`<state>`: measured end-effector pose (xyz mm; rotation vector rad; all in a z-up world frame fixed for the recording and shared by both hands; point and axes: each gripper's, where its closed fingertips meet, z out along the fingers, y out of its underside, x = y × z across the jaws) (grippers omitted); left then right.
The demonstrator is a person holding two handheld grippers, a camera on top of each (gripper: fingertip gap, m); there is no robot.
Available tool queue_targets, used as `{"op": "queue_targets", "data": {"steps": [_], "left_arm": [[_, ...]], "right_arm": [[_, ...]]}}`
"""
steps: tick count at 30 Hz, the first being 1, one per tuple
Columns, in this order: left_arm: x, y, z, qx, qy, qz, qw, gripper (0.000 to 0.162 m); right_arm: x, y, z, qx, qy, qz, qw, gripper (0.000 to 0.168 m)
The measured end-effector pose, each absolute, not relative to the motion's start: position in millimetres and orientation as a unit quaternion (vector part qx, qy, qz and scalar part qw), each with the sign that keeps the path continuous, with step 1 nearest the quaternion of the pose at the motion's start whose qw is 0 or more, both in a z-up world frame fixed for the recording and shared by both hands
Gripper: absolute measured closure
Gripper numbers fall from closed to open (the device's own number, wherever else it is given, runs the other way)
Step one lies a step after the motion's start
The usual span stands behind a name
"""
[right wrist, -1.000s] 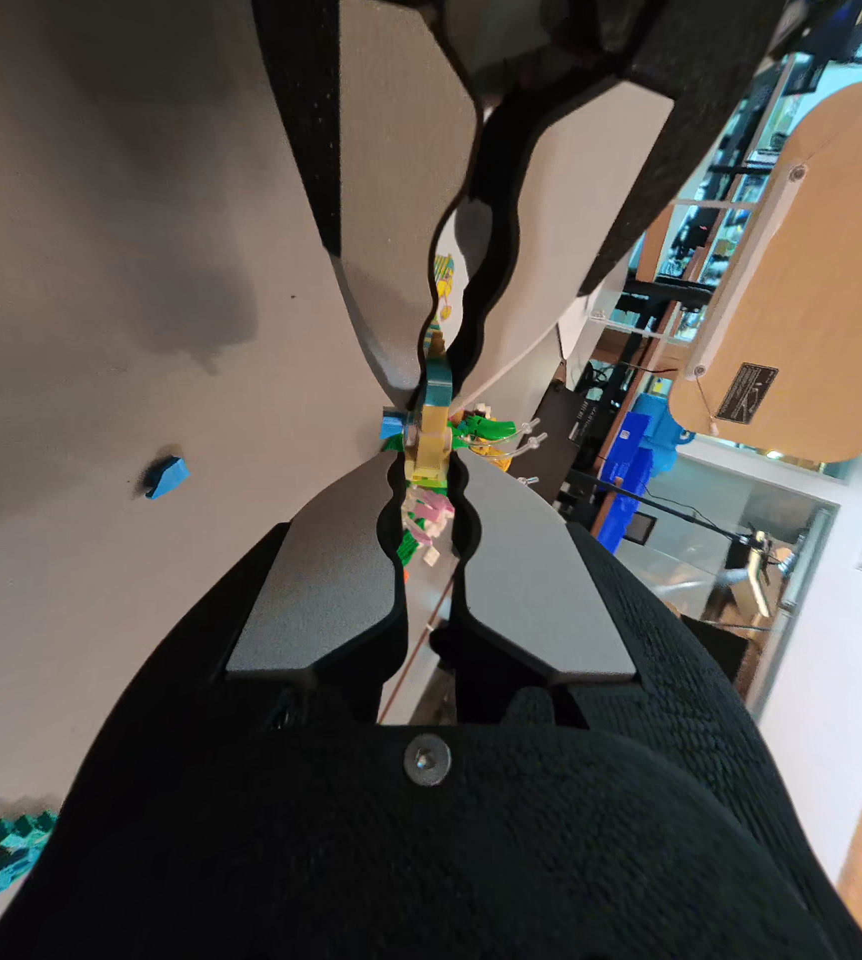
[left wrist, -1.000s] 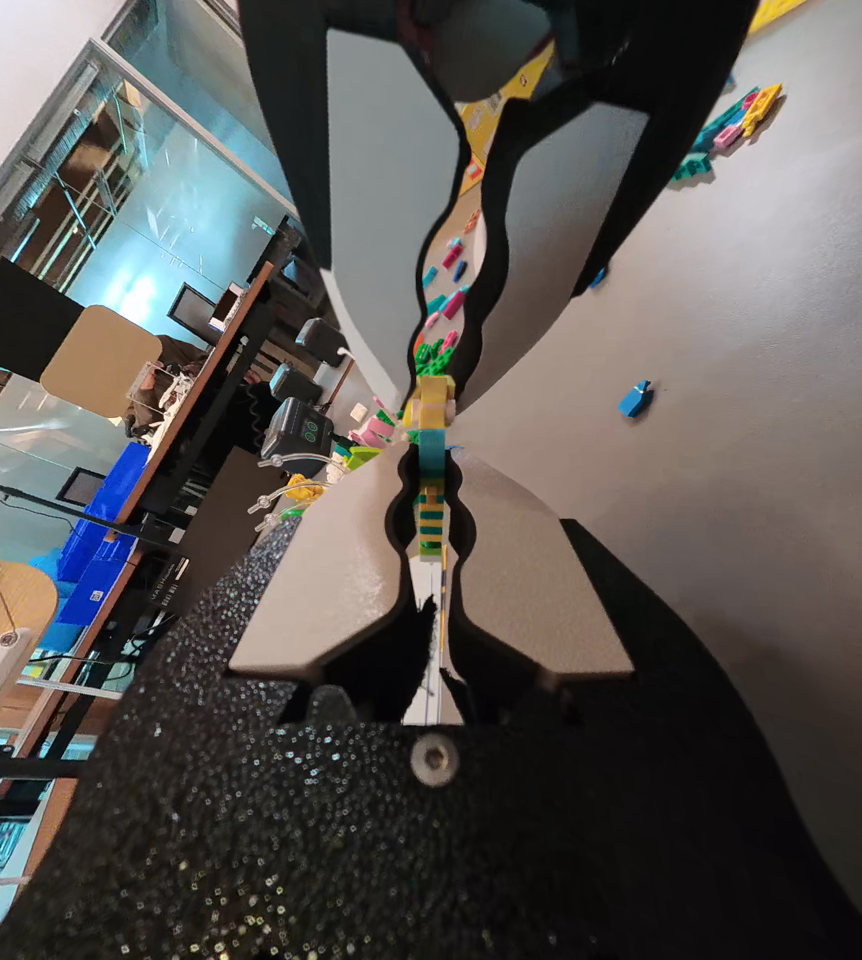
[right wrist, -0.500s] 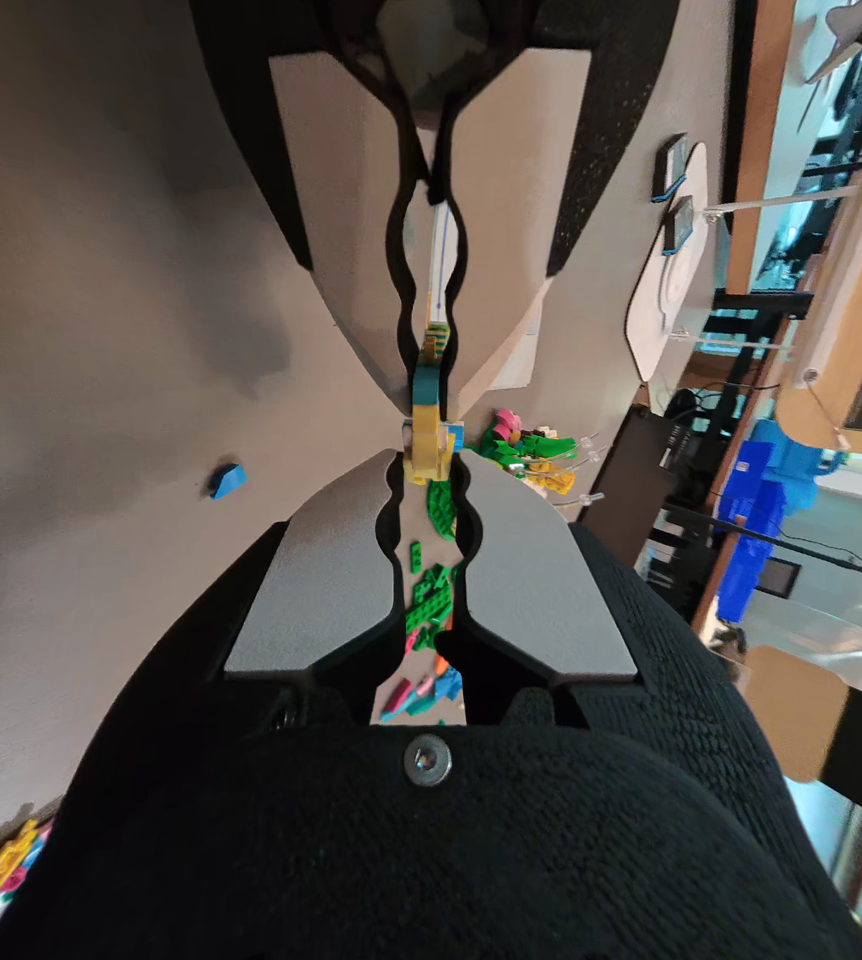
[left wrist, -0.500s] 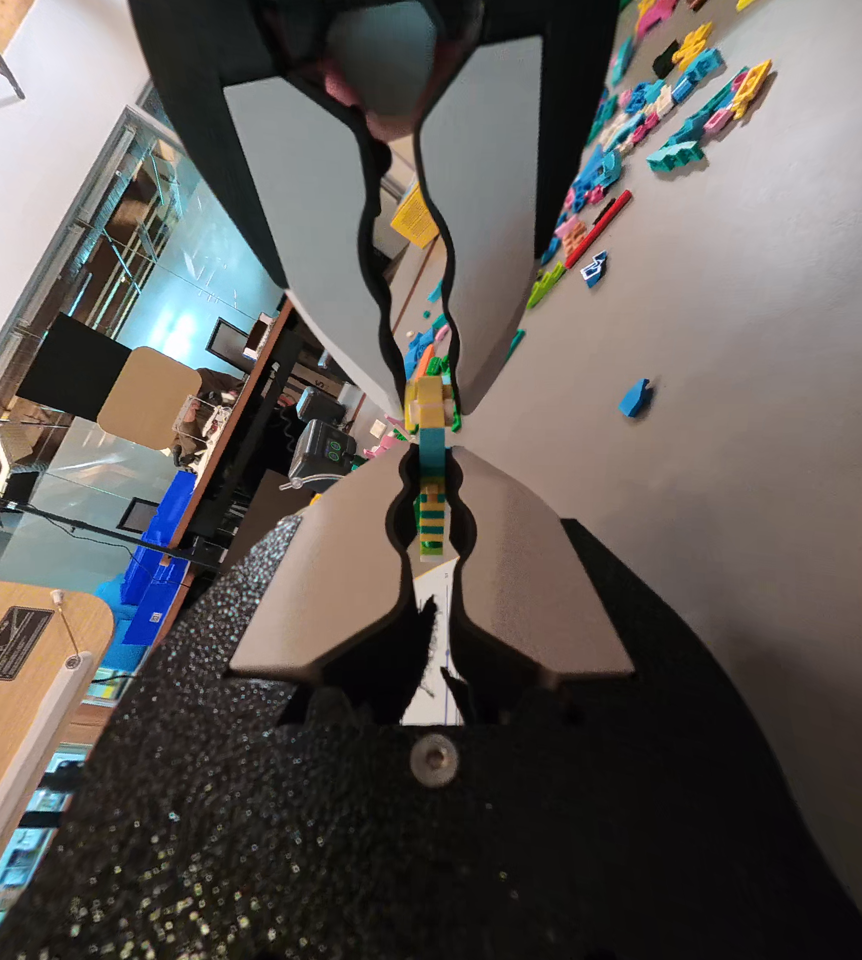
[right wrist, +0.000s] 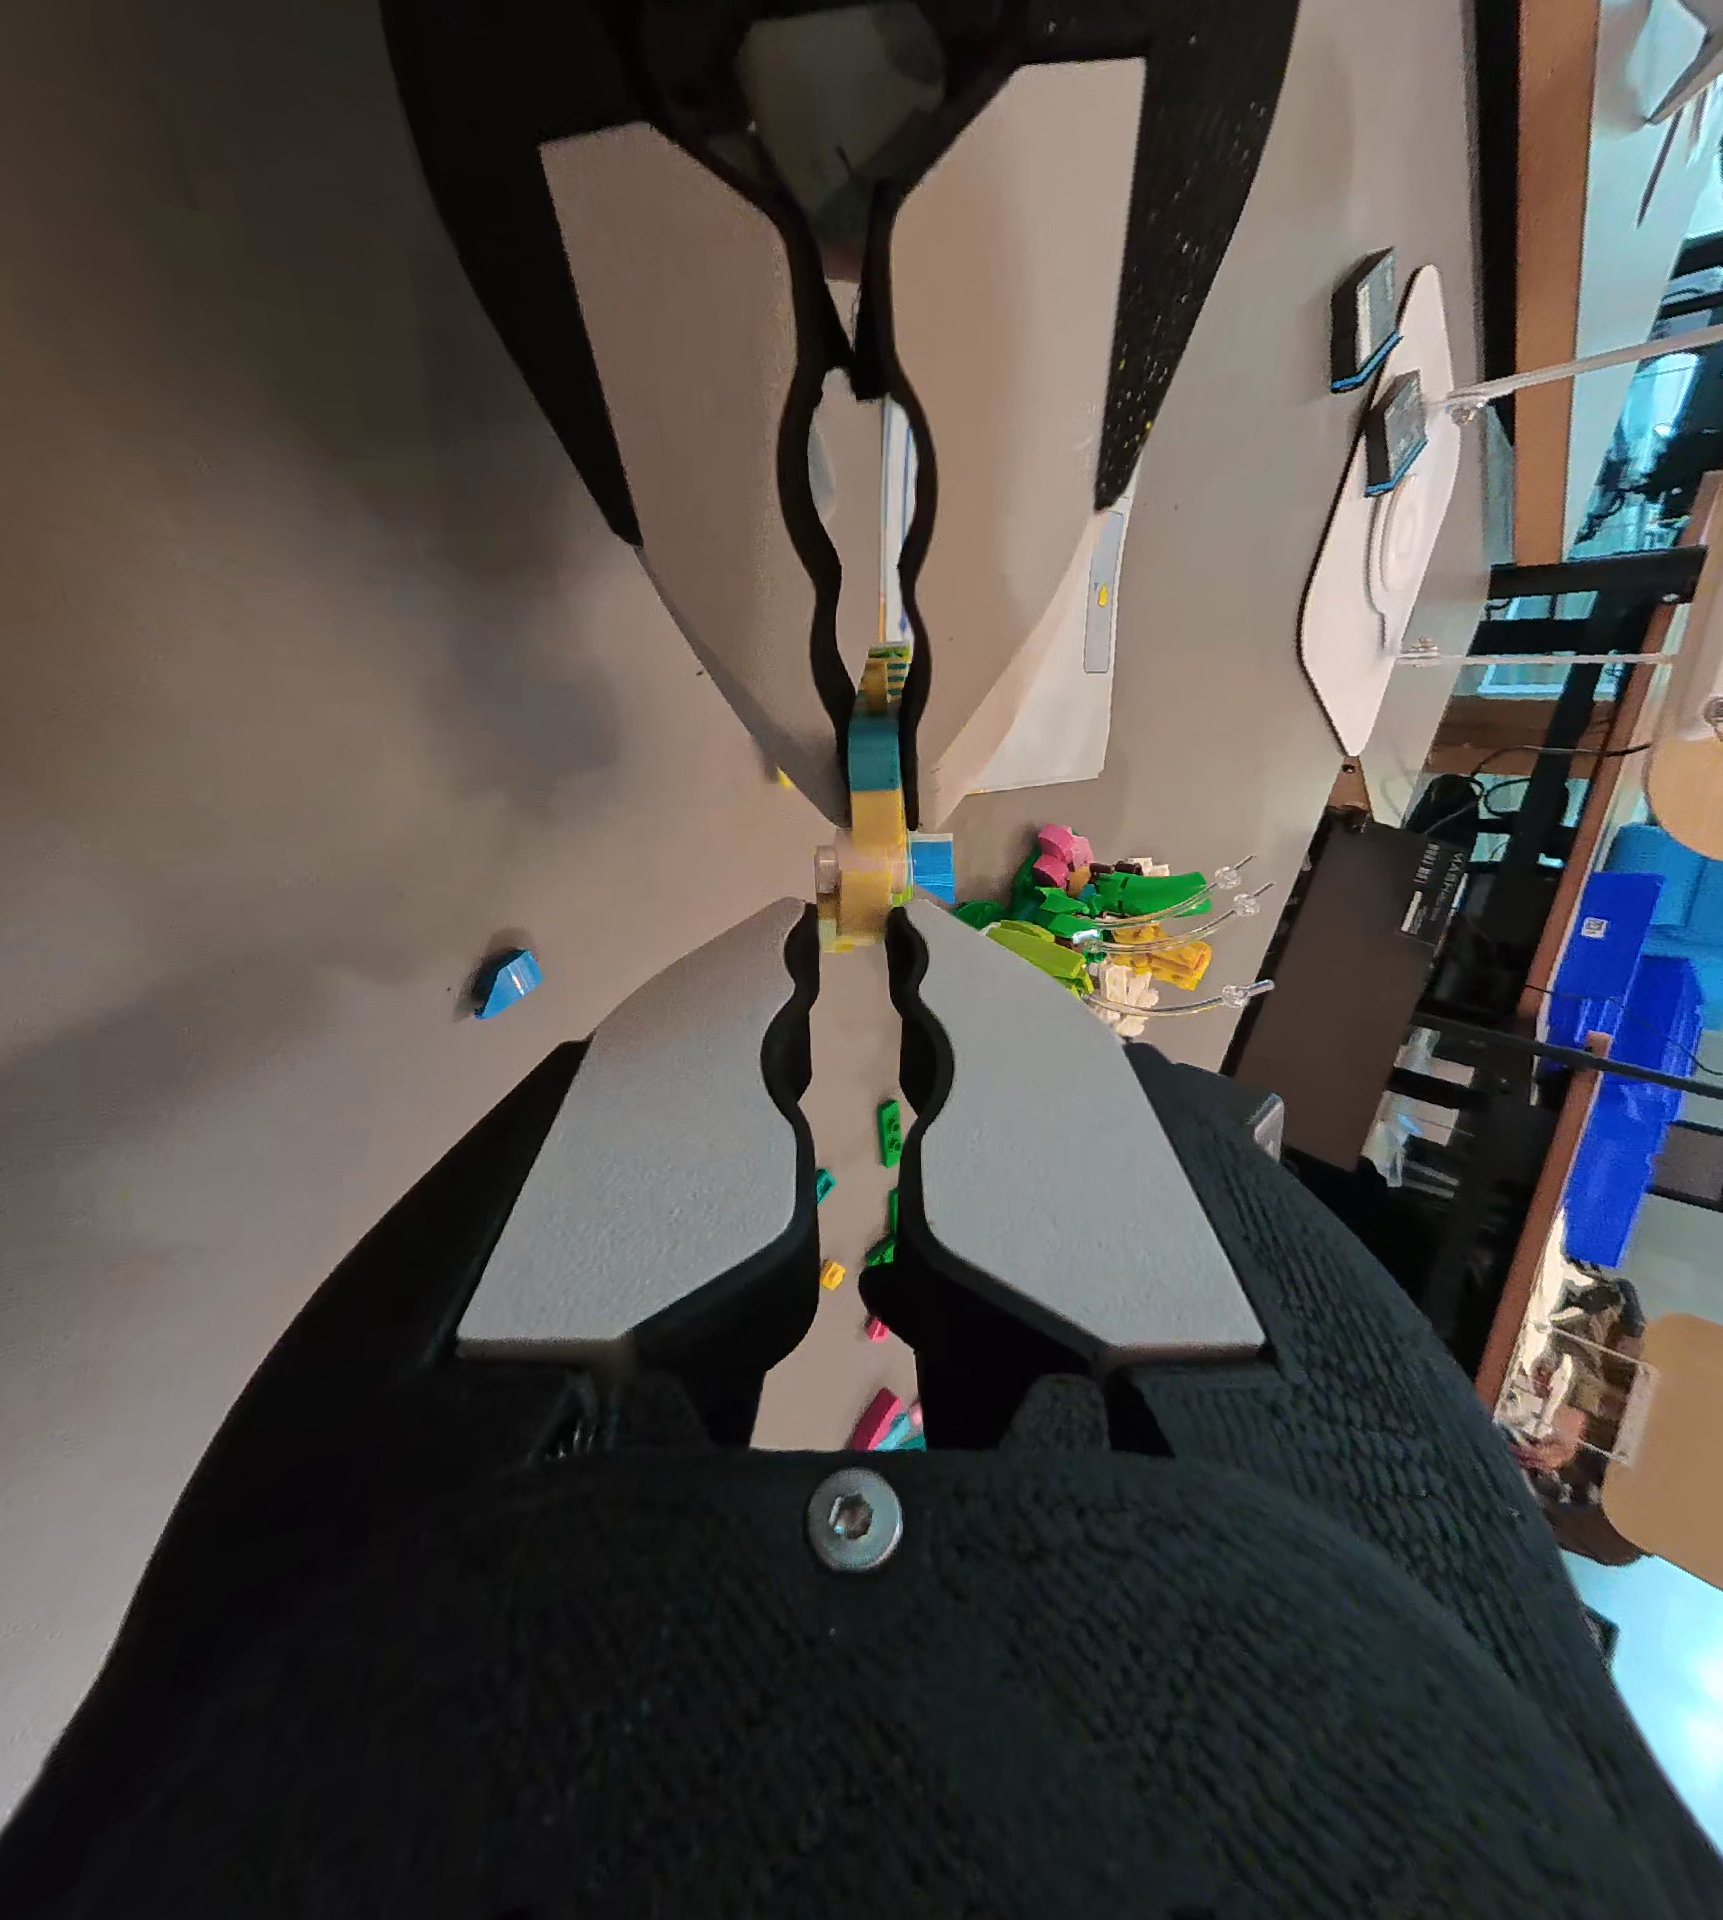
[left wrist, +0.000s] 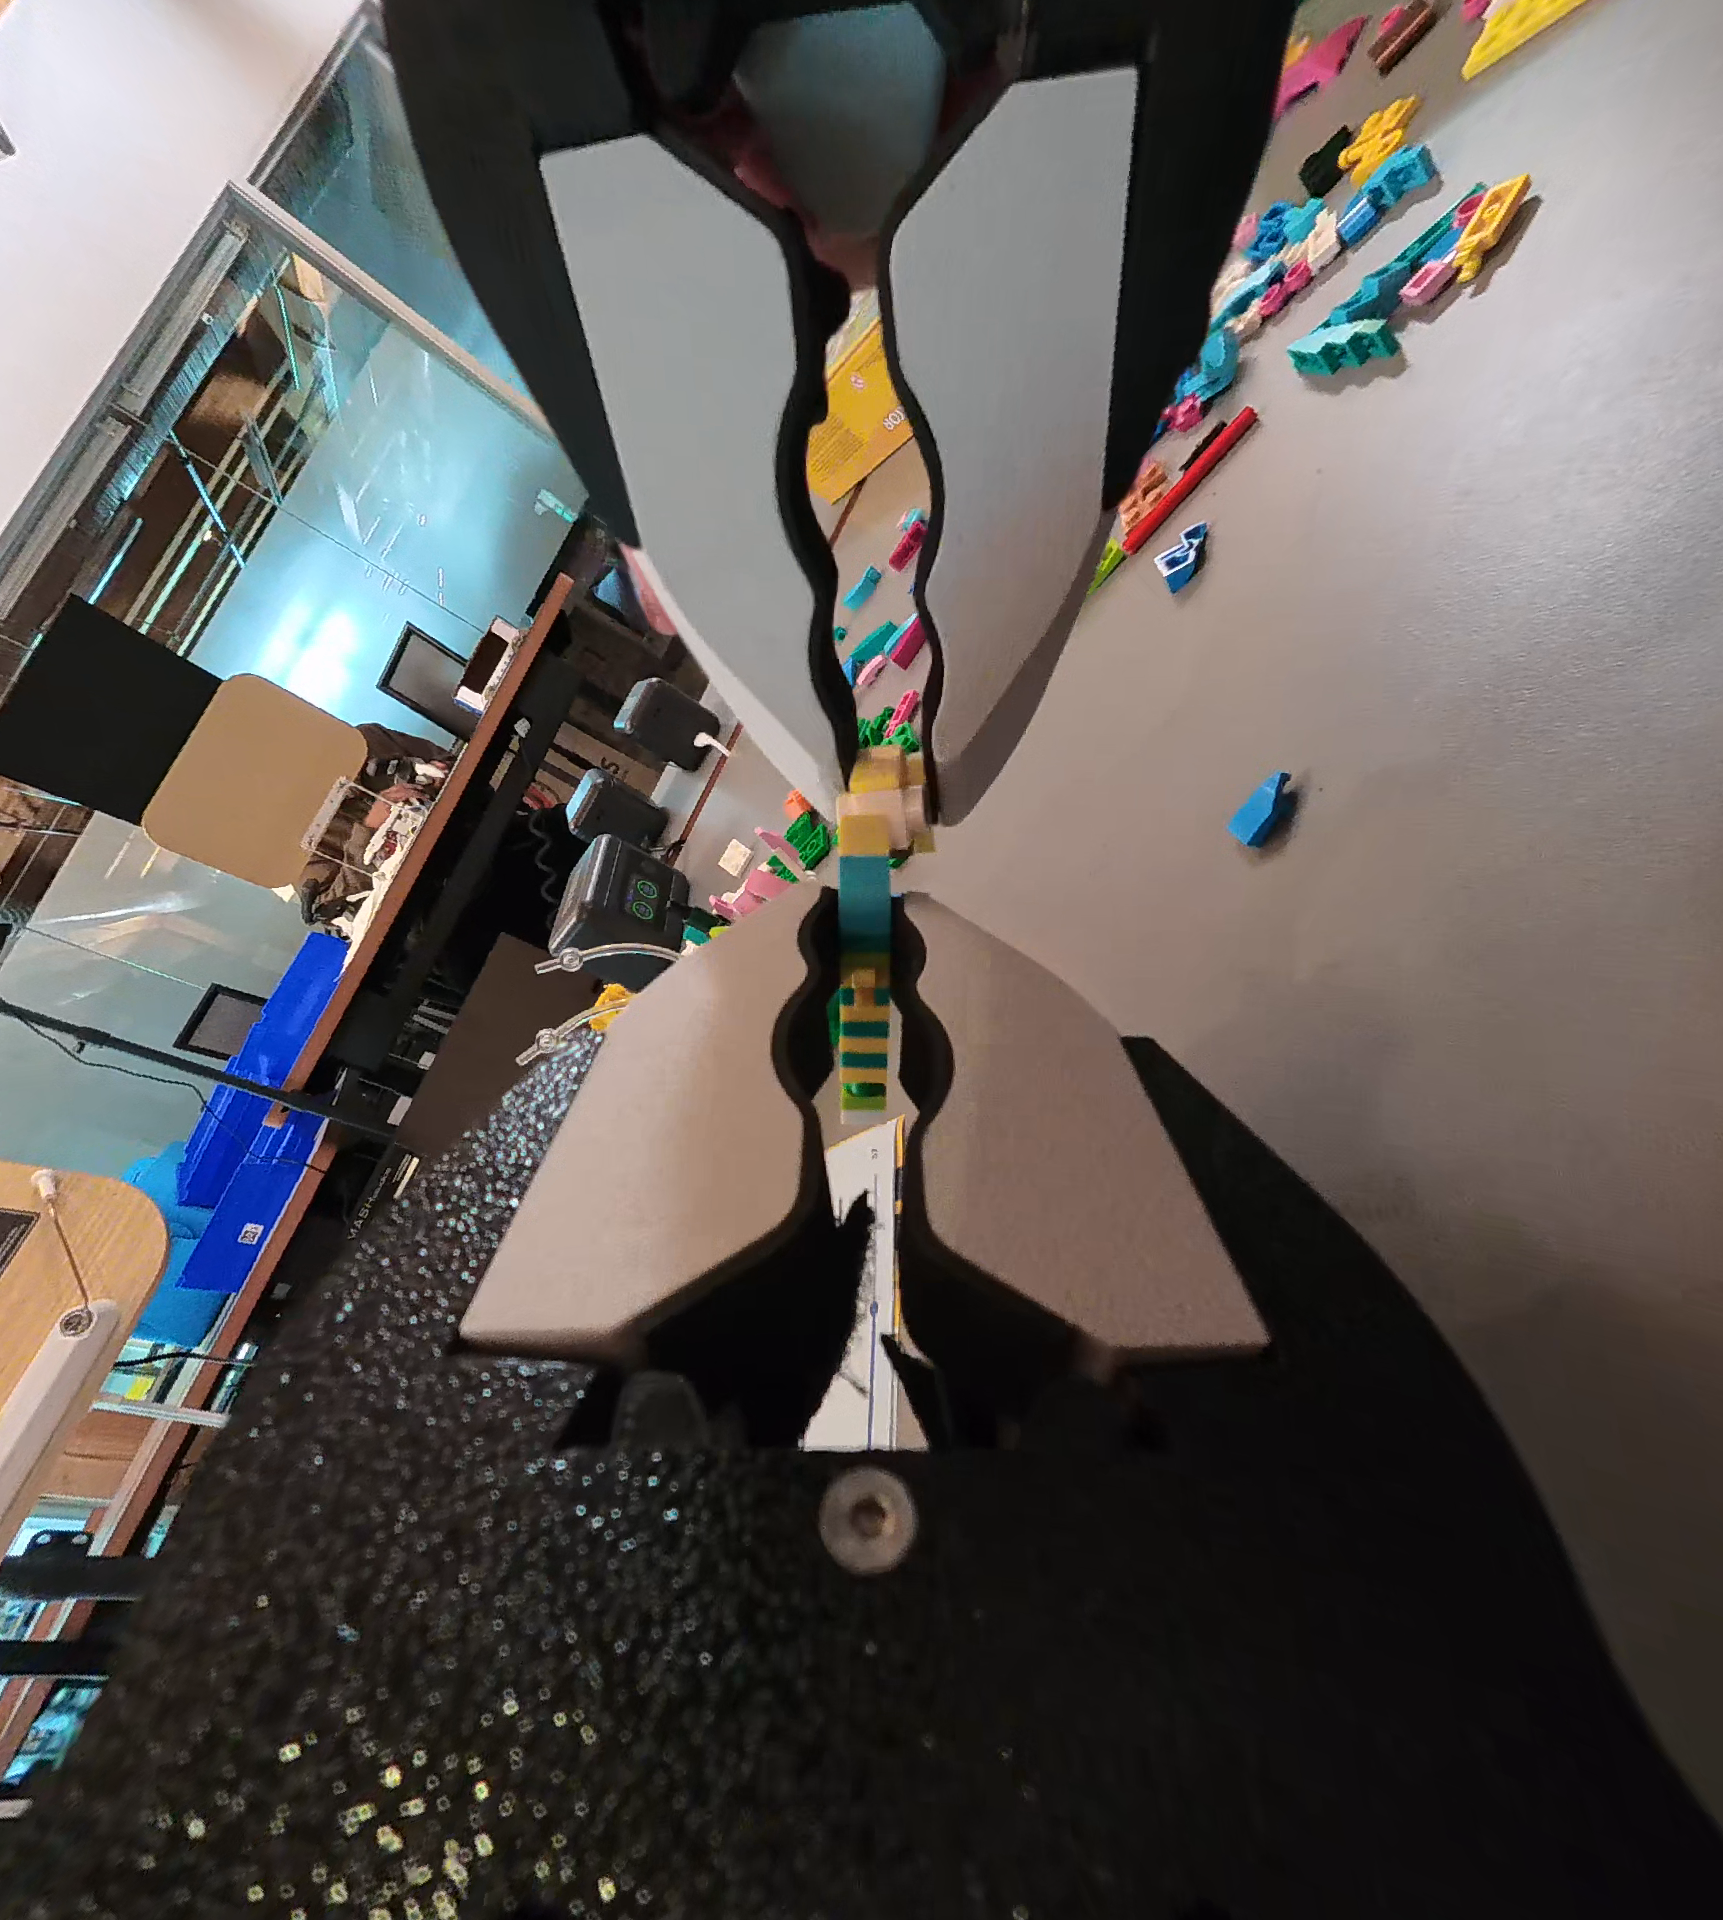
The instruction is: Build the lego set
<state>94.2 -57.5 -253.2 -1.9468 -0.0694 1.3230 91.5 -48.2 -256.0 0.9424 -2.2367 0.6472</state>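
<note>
A small lego assembly (left wrist: 865, 914) is held in the air between both grippers, above the grey table (left wrist: 1459, 935). My left gripper (left wrist: 862, 899) is shut on its teal and striped end. My right gripper (right wrist: 852, 914) is shut on its yellow end (right wrist: 862, 883), which carries a tan round piece and a small blue piece (right wrist: 933, 862). The two grippers point at each other, tip to tip. In the left wrist view the right gripper (left wrist: 888, 800) comes in from the top. In the right wrist view the left gripper (right wrist: 872, 769) comes in from the top.
A loose blue brick (left wrist: 1260, 810) lies on the table and also shows in the right wrist view (right wrist: 506, 985). Several coloured bricks (left wrist: 1356, 281) are spread out far off. A green plant-like lego build (right wrist: 1096, 914) and a white booklet (right wrist: 1044, 675) lie near the table edge. The grippers are tip to tip, or close to it. It is some 7 centimetres from my right tips to the loose blue brick (left wrist: 1260, 810). The right camera catches it too, in the right wrist view (right wrist: 496, 977).
Both grippers stay shut on the assembly. The pair has turned together, so the spread of bricks and the green build have come into view.
</note>
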Motion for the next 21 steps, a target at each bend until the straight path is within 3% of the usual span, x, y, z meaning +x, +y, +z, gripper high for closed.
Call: {"op": "queue_targets", "data": {"steps": [10,21], "left_arm": [[94,-61,-241,-0.741,-0.041,0.528,0.413,0.154],[98,-60,-239,-0.73,-0.002,0.582,0.359,0.154]], "right_arm": [[88,-55,-234,0.405,-0.755,0.259,0.447,0.158],[88,-53,-234,0.413,-0.745,0.212,0.479,0.158]]}}
